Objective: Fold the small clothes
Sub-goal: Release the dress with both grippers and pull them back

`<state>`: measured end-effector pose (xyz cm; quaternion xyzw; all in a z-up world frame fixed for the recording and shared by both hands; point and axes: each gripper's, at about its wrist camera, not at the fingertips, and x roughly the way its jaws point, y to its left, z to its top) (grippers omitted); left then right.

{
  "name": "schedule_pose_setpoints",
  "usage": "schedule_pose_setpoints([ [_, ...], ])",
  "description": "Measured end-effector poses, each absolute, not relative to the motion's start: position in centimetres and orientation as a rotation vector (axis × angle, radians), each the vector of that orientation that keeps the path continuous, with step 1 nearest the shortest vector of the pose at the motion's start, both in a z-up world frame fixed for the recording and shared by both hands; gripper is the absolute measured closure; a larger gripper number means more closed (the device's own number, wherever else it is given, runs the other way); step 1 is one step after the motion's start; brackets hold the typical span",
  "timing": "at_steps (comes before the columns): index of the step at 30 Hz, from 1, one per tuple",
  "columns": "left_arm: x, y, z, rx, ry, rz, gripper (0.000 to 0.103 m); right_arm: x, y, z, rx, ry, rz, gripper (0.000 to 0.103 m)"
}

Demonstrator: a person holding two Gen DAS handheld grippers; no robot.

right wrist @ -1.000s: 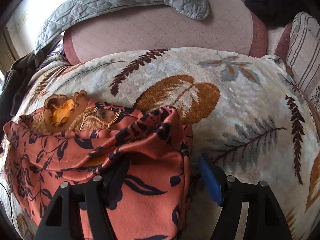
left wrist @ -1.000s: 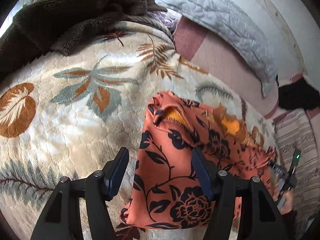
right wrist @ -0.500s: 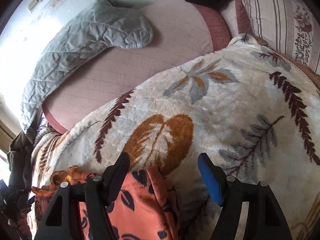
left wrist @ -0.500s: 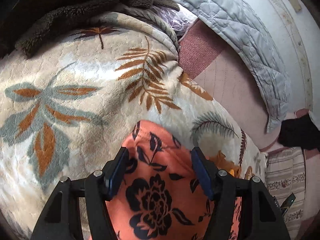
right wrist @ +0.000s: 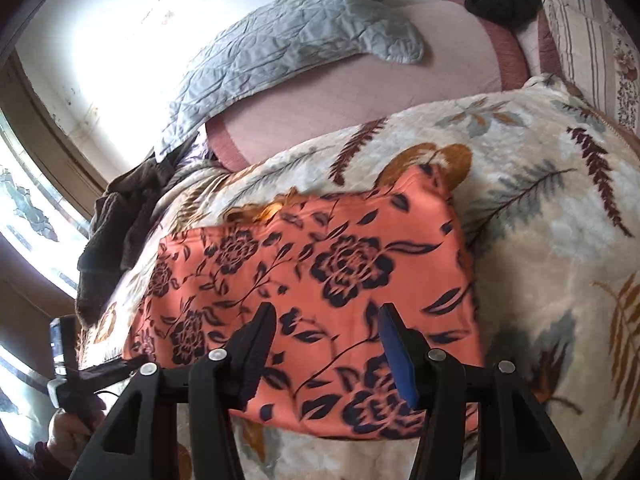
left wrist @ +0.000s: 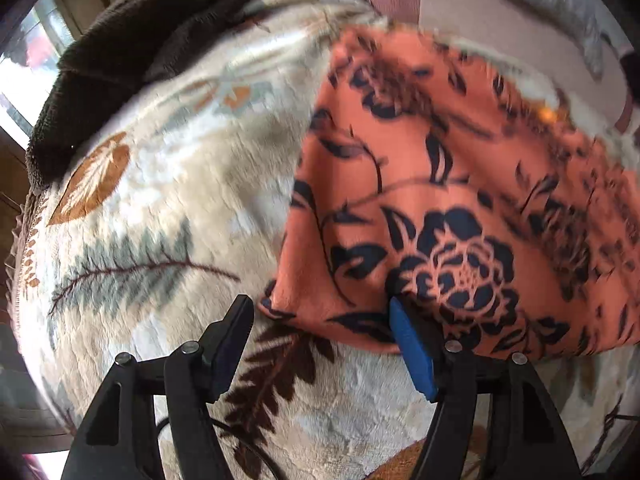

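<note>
A cream plush blanket (right wrist: 540,208) printed with brown, grey and rust leaves is spread across the whole bed surface. Behind it, a pink quilted headboard cushion (right wrist: 360,92) is seen, with a grey quilted cover (right wrist: 288,48) draped along its top. A dark brown fleece throw (left wrist: 132,48) is heaped at the blanket's far left edge. A striped floral pillow (right wrist: 596,48) is set at the right.

The orange garment with dark floral print (right wrist: 312,280) is laid flat on the blanket as a folded rectangle, its near edge towards the cameras.

The left gripper (left wrist: 320,328) is held above the garment's near left corner; its jaws are spread and opening, nothing is pinched, and only its blue-padded finger overlaps the cloth edge. The right gripper (right wrist: 326,334) is held over the garment's near edge; its jaws are closing, no fold is seen caught between them.
</note>
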<state>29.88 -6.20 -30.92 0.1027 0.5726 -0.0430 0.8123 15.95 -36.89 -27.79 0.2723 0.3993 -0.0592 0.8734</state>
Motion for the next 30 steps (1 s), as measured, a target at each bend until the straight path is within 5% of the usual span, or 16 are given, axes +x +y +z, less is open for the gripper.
schedule_pose_setpoints([
  [5, 24.1, -6.8, -24.7, 0.313, 1.140, -0.130, 0.032, 17.8, -33.6, -34.5, 0.592, 1.070, -0.167, 0.046],
  [18, 12.7, -4.9, -13.8, 0.231, 0.902, -0.146, 0.026, 7.9, -34.1, -26.8, 0.749, 0.843, -0.087, 0.046],
  [23, 11.0, -4.9, -13.7, 0.103, 0.857, -0.167, 0.010, 5.0, -33.2, -25.6, 0.810, 0.746, 0.025, 0.043],
  [30, 11.9, -5.4, -19.3, 0.043, 0.981, -0.157, 0.009, 2.6, -33.3, -29.1, 0.887, 0.734, 0.085, 0.035],
])
